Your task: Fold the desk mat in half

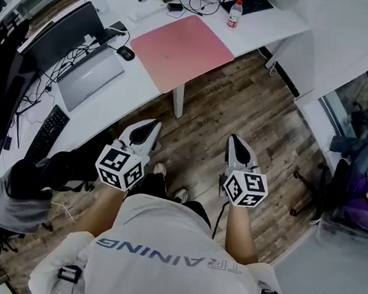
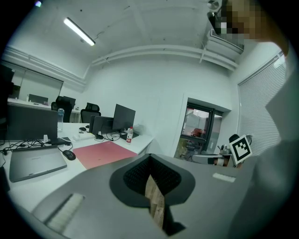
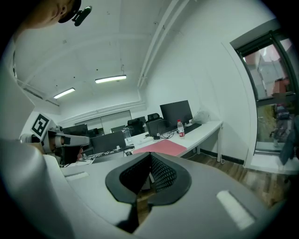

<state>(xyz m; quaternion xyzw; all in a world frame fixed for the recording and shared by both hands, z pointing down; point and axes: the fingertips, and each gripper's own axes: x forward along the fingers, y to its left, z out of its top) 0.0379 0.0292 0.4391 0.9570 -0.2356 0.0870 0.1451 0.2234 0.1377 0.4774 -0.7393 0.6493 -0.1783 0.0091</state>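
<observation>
**Both grippers clenched and empty, desk mat flat on the desk**

Head view: the person stands on the wooden floor (image 1: pixel 242 110), back from the white desk (image 1: pixel 264 33). The left gripper (image 1: pixel 150 127) and the right gripper (image 1: pixel 234 142) are held side by side over the floor, both pointing toward the desk and well apart from it. The pink desk mat (image 1: pixel 182 50) lies flat and unfolded on the desk, near its front edge. A mouse (image 1: pixel 125 52) sits just beside the mat's left edge, with a closed laptop (image 1: pixel 89 75) further left. A bottle (image 1: pixel 234 13) stands beyond the mat's far right corner.

Left gripper view: the left gripper (image 2: pixel 150 156) has its jaws pressed together at the tips with nothing between them; only a thin slit of floor shows lower down. The desk mat (image 2: pixel 105 153) lies ahead to the left, with the mouse (image 2: pixel 69 155), the laptop (image 2: pixel 35 162) and the bottle (image 2: pixel 129 135) around it.

Right gripper view: the right gripper (image 3: pixel 150 155) is likewise clenched tight on nothing. The desk mat (image 3: pixel 163 147) lies beyond the jaw tips on the desk, the bottle (image 3: pixel 179 128) behind it.
</observation>
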